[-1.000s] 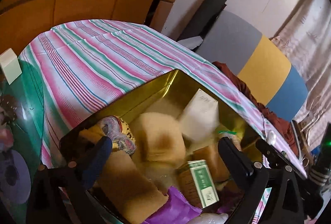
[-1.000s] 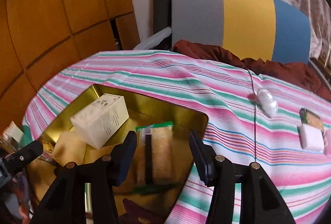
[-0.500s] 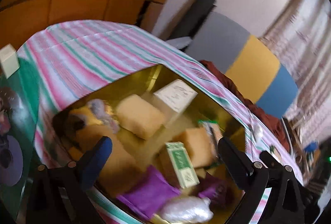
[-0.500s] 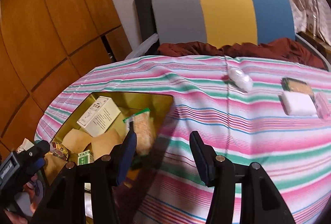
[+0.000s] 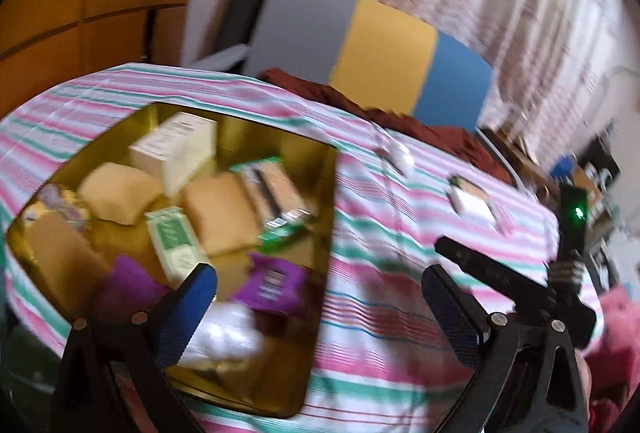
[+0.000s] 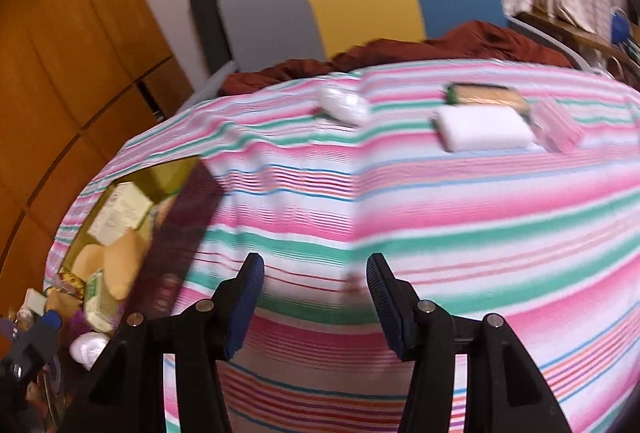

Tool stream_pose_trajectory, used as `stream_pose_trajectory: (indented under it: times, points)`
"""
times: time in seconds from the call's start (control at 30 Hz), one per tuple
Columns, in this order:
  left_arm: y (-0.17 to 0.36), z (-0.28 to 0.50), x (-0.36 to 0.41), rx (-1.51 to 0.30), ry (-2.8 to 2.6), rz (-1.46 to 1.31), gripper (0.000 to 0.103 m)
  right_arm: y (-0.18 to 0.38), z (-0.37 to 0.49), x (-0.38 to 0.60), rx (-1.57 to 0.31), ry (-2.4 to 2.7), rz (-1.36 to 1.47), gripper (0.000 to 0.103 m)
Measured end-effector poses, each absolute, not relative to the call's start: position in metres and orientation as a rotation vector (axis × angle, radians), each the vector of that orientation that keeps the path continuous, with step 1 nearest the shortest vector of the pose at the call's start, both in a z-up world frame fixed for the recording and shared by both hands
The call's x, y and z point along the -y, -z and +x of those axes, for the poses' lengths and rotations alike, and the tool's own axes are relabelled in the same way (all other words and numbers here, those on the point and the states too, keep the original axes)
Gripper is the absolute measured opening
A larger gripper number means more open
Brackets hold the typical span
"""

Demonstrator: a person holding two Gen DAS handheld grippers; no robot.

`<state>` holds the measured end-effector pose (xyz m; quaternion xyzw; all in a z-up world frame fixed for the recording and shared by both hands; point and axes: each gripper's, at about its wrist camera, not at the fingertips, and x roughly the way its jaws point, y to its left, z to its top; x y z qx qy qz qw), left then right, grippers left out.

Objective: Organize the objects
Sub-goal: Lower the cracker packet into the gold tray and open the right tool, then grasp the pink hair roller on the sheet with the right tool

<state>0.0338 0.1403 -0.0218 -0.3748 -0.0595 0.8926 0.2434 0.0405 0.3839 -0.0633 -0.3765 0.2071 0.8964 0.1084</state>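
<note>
Since a second ago, both views have been swung away from the gold tin (image 5: 320, 225), already filled with a cream box (image 5: 176, 149) and sponges, toward the loose items on the striped tabletop (image 6: 440, 217). The right claw (image 6: 316, 297) is spread and empty, aimed at the white block (image 6: 482, 129) and the wrapped bar (image 6: 486, 95) beyond; the left claw (image 5: 320, 309) is likewise spread, so another pickup is judged next

You won't find any text you can read here. The white box (image 5: 176, 149) in the gold tin (image 5: 316, 297), the green carton (image 5: 172, 241) and the purple packet (image 5: 272, 285) near you all carry print, but blur leaves it illegible.
</note>
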Motion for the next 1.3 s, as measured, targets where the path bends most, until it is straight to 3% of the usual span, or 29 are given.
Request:
stream_pose_trajectory:
  times: [0.27, 0.63, 0.87, 1.03, 1.3]
  points:
    - [0.034, 0.060, -0.197, 0.000, -2.279, -1.052, 0.103, 0.071, 0.066, -0.430, -0.618, -2.535, -1.080, 0.054]
    - [0.049, 0.066, -0.233, -0.077, -2.219, -1.107, 0.103, 0.072, 0.078, -0.477, -0.552, -2.481, -1.040, 0.054]
    - [0.055, 0.065, -0.244, -0.115, -2.211, -1.116, 0.103, 0.062, 0.077, -0.540, -0.498, -2.408, -0.965, 0.070]
    - [0.058, 0.062, -0.252, -0.116, -2.201, -1.131, 0.103, 0.058, 0.066, -0.589, -0.539, -2.358, -0.936, 0.071]
    - [0.062, 0.065, -0.263, -0.150, -2.177, -1.140, 0.103, 0.064, 0.027, -0.611, -0.424, -2.405, -0.966, 0.072]
